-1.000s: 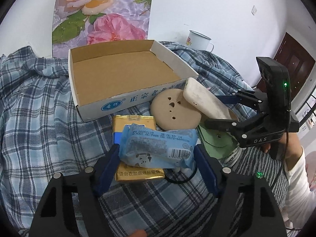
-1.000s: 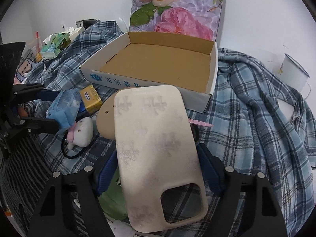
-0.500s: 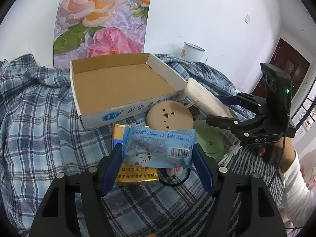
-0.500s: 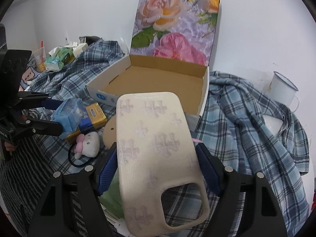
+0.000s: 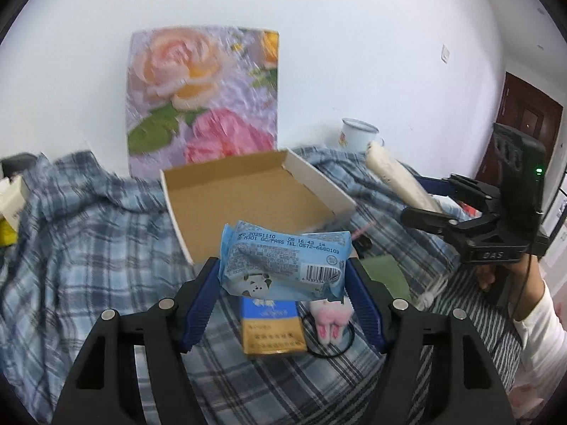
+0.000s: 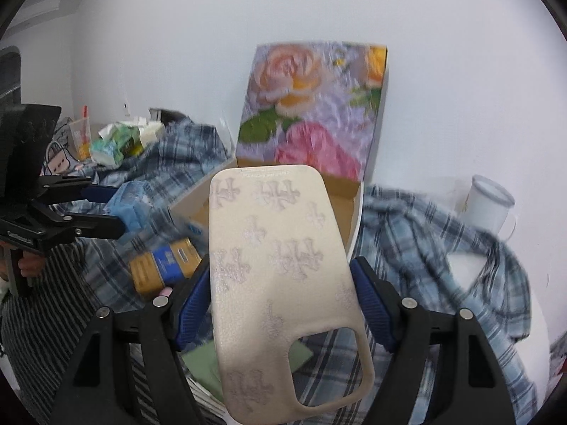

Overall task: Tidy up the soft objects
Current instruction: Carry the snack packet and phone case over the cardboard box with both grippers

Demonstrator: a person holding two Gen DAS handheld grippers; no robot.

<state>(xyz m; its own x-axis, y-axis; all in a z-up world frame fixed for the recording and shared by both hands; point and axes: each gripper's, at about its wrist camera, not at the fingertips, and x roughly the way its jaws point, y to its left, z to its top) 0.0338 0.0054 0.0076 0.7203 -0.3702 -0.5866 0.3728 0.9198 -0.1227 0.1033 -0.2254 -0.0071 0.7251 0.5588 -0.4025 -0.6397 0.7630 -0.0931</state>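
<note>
left wrist view: the left claw (image 5: 283, 283) clamped a tissue pack (image 5: 283, 258) crosswise; the box (image 5: 248, 194) lay just ahead below it. the right claw (image 6: 283, 301) clamped a phone case (image 6: 283, 265) pointing lengthwise at the box.

Mug (image 5: 358, 134) right of box (image 5: 248, 194)

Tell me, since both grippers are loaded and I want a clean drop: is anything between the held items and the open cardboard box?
Nothing visible. The blue plastic tissue pack in the left gripper and the cream silicone phone case in the right gripper both face the open brown cardboard box, whose visible floor is bare.
</note>
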